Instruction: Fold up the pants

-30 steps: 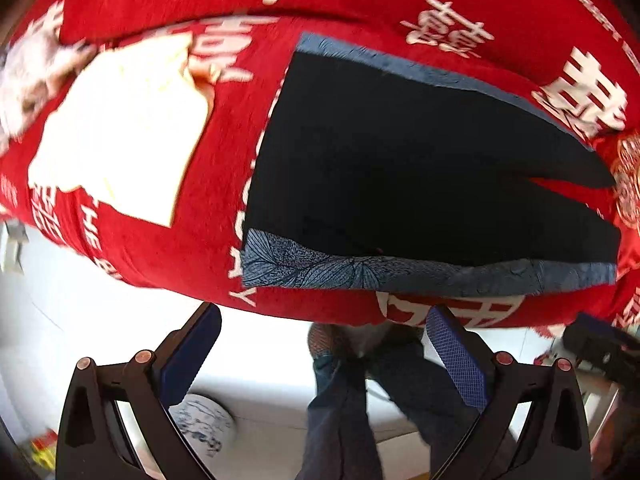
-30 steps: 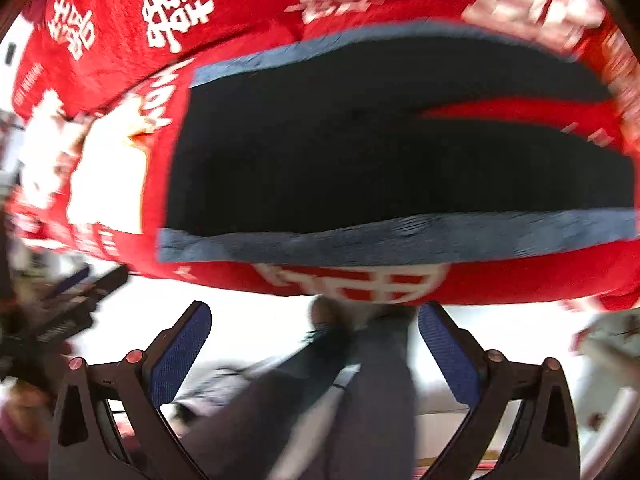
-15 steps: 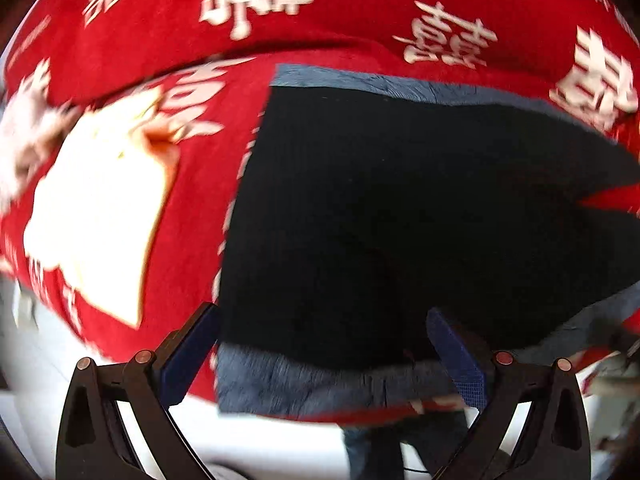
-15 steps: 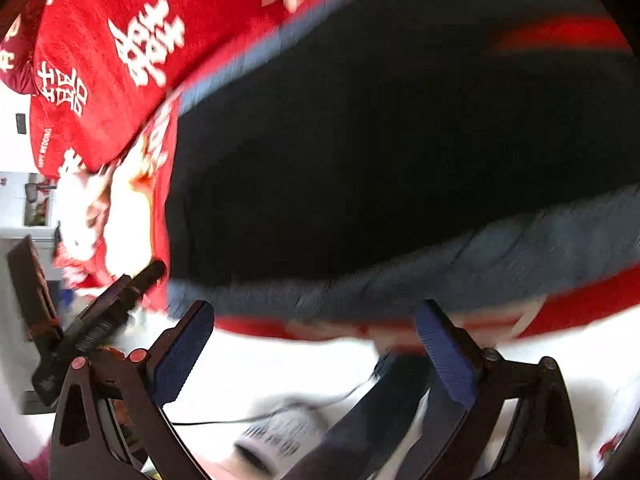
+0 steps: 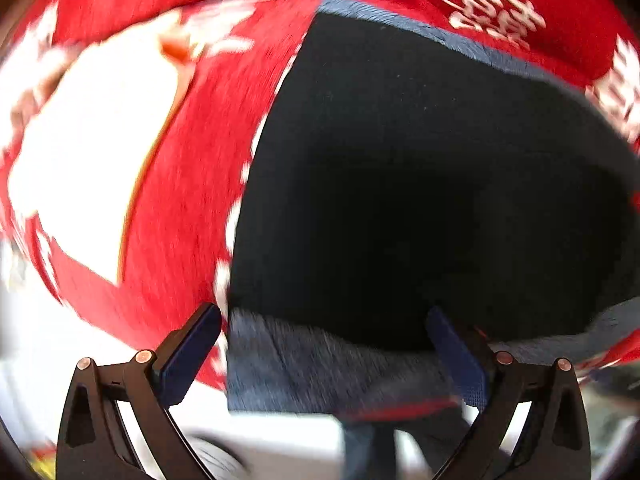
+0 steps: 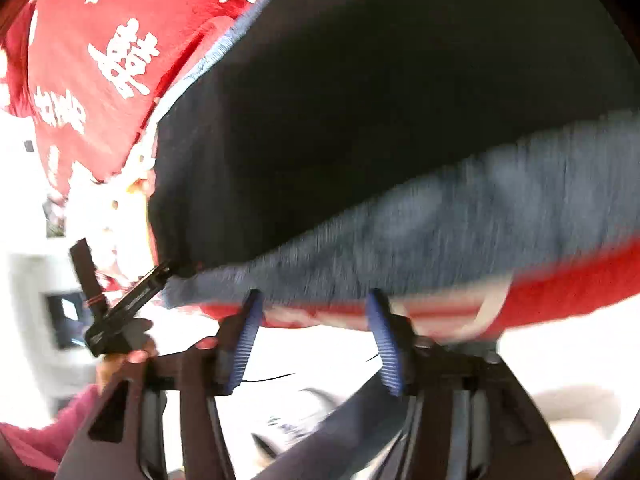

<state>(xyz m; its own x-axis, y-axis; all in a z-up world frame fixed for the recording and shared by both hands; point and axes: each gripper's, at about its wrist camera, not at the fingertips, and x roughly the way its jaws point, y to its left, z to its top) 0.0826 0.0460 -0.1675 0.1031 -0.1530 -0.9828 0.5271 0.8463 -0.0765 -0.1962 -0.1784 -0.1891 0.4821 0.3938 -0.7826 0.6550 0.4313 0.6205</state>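
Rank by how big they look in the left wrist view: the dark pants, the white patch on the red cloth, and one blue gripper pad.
1. Pants, filling most of the picture.
2. White patch, clearly smaller.
3. Pad, smallest, though it sits nearest the camera, so it looks bigger than it is.

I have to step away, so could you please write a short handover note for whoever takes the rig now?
Left gripper: open, above the near grey hem band of the black pants.
Right gripper: empty, jaws closing, at the same band, nothing pinched yet.
Pants lie flat on the red blanket, beside a cream cloth.
Done: approach. Left: grip the near edge, then every fold.
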